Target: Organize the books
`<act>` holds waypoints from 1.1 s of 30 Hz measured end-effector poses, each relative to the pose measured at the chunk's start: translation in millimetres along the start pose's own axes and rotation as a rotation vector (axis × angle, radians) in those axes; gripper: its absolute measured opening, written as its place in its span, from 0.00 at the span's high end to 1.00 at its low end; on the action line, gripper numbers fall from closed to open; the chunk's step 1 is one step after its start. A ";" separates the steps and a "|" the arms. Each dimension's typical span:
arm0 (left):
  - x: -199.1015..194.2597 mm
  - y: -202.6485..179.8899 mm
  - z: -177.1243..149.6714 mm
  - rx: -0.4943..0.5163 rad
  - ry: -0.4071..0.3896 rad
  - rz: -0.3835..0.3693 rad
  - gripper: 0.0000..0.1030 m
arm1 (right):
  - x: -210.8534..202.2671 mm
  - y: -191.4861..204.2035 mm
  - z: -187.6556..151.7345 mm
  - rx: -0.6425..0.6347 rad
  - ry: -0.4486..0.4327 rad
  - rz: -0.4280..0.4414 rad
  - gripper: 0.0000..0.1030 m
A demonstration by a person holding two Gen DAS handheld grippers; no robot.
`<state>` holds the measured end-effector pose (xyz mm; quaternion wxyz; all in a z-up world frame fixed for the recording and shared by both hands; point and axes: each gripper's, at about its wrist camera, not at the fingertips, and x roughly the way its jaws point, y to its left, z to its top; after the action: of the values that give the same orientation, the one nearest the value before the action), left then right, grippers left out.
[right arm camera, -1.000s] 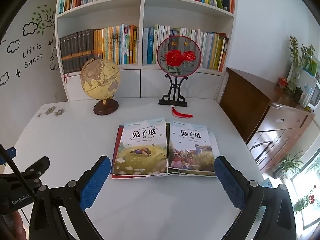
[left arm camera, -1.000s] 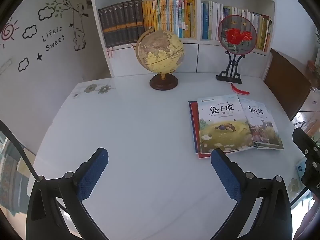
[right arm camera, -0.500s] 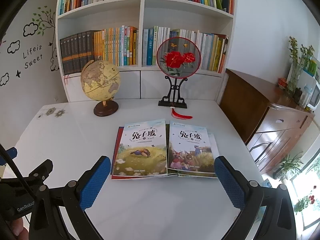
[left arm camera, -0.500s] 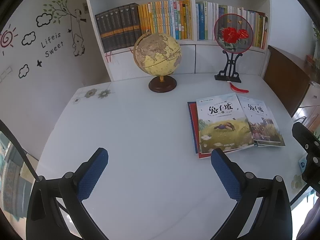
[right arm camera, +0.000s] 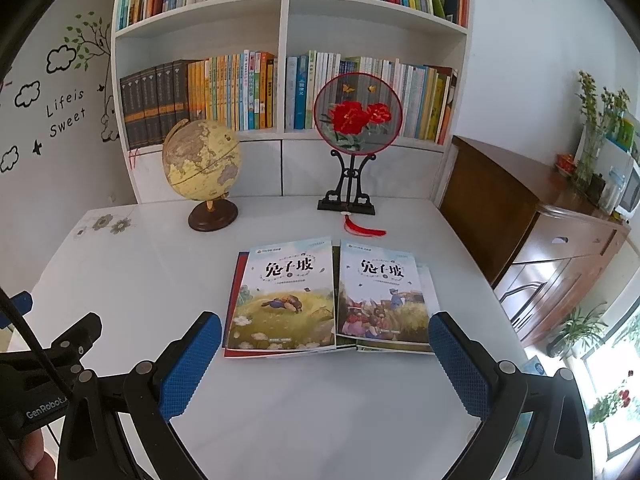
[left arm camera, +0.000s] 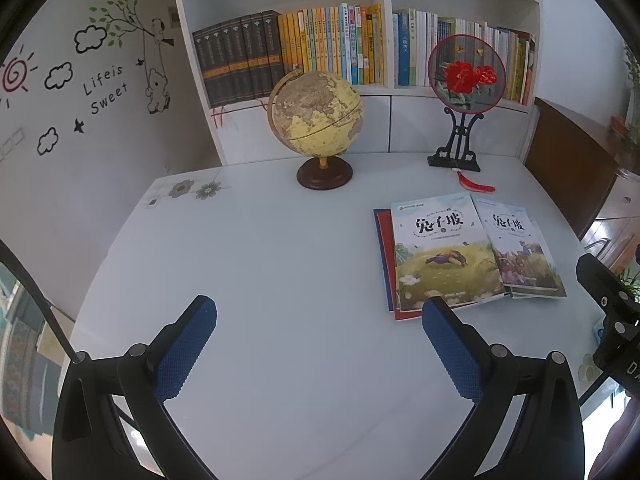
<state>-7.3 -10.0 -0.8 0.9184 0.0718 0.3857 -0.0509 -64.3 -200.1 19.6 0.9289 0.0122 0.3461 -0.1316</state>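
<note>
Both grippers, left (left arm camera: 320,322) and right (right arm camera: 325,336), have edged closer to the picture books (right arm camera: 286,298); jaws wide, empty; grasp pending.

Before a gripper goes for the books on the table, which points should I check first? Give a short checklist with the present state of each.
1. Right gripper open and empty: ok.
2. Left gripper open and empty: ok.
3. Books in front of the right gripper: ok, the left book and the right book lie flat, side by side.
4. Top covers free: ok, nothing lies on them.
5. Number of books underneath: cannot tell; a red cover and more edges show below.
6. Globe and fan stand out of the way: ok, both stand behind the books.
</note>
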 end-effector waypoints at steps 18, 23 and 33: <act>-0.2 -1.1 0.7 0.011 0.006 -0.013 0.01 | 0.1 3.9 -1.0 -0.006 0.004 -0.007 0.00; -0.3 -0.7 1.2 0.010 0.006 -0.018 0.01 | 0.4 3.3 -1.3 0.002 0.006 -0.001 0.00; 0.0 0.9 2.7 0.001 0.011 -0.025 0.01 | 0.4 4.3 0.3 0.001 0.006 0.006 0.00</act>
<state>-5.3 -9.6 1.2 0.9156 0.0677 0.3916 -0.0620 -62.7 -196.1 19.3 0.9281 0.0140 0.3489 -0.1288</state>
